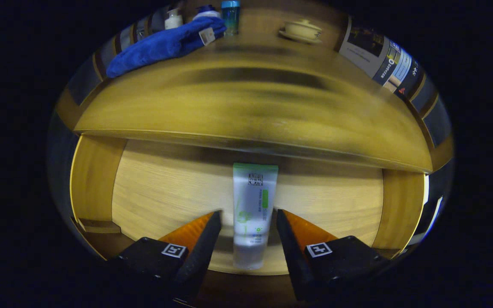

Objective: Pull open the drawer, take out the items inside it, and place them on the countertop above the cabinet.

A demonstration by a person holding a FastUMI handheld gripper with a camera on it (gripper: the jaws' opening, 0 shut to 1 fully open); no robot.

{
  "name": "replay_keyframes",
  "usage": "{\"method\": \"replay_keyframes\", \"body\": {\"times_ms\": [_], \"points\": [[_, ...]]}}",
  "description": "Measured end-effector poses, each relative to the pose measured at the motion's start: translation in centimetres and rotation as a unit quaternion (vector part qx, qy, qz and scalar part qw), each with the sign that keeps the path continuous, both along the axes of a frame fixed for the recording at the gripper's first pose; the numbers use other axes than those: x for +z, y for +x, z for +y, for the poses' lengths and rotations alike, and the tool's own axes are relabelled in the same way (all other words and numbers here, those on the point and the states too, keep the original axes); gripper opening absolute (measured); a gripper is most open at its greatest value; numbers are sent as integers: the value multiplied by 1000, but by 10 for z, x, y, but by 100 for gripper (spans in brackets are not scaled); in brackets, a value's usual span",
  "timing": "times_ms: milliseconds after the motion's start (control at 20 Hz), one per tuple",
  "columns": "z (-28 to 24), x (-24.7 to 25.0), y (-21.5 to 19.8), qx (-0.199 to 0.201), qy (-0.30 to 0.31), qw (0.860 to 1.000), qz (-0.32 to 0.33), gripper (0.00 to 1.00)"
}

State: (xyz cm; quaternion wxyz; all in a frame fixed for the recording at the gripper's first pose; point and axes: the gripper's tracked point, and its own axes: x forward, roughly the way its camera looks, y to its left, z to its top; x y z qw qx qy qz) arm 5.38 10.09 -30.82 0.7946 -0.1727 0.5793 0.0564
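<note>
Drawer (152,192) is already pulled open under the countertop (246,107), so the step in hand looks like the pick-up: getting the item out. Inside, on the pale wood floor of the drawer, lies a white squeeze tube (253,214) w/ green end and green print, lengthwise along the gripper's line of approach, green end pointing away toward the drawer's back.

Gripper (248,222) is spread open, one finger each side of the tube, tips about level w/ its mid-length. Small gaps on both sides; neither finger seems to touch it yet. Can't tell how high the tips sit above the drawer floor, as the view is blurred.

Next move, as I judge it: settle low enough to catch the tube body, close evenly on both sides, lift clear of the countertop's front edge, which overhangs the drawer, then carry up and set down on top.

Countertop has free wood in the middle. Blue towel (165,42) and bottles (230,15) sit at the far left-rear, lidded cup on saucer (301,31) to the far right-rear, so drop spot should stay btwn and nearer the front.
</note>
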Motion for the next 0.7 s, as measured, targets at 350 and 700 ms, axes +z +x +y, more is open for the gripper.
{"method": "replay_keyframes", "body": {"times_ms": [350, 700], "points": [[15, 27, 2, -3, 6, 1000, 7, 51], [32, 95, -2, 2, 40, 999, -13, 47]]}}
